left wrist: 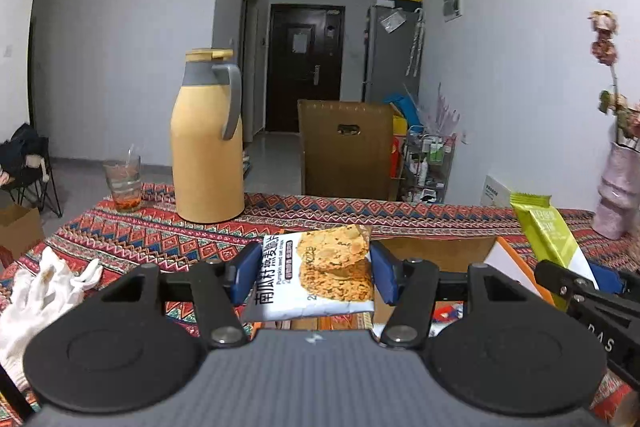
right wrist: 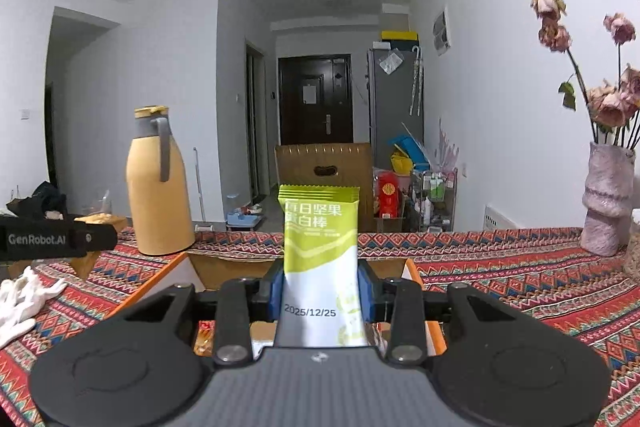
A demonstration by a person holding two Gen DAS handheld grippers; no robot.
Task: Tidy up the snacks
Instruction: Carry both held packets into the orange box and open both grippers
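Left wrist view takes in the patterned tablecloth (left wrist: 132, 235) first, then the yellow thermos (left wrist: 206, 143) at eleven o'clock, and closer in an open cardboard box (left wrist: 436, 253) with orange-edged flaps just past the fingers, running from twelve toward two o'clock. The left gripper (left wrist: 318, 273) is clamped on an oat cracker packet (left wrist: 320, 273), its blue pads pressing the packet's two sides, the packet's long axis pointing away from the camera and tipped up at the far end. At three o'clock the right gripper (left wrist: 576, 279) holds a green protein bar (left wrist: 550, 239). Right wrist view confirms this: the right gripper (right wrist: 320, 291) is closed on the bar (right wrist: 320, 255), which stands upright, long axis vertical, directly before the box's opening (right wrist: 236, 267) at twelve o'clock. Both snacks are lifted off the cloth; the right hand looks better centred on the box, so its bar probably goes in first.
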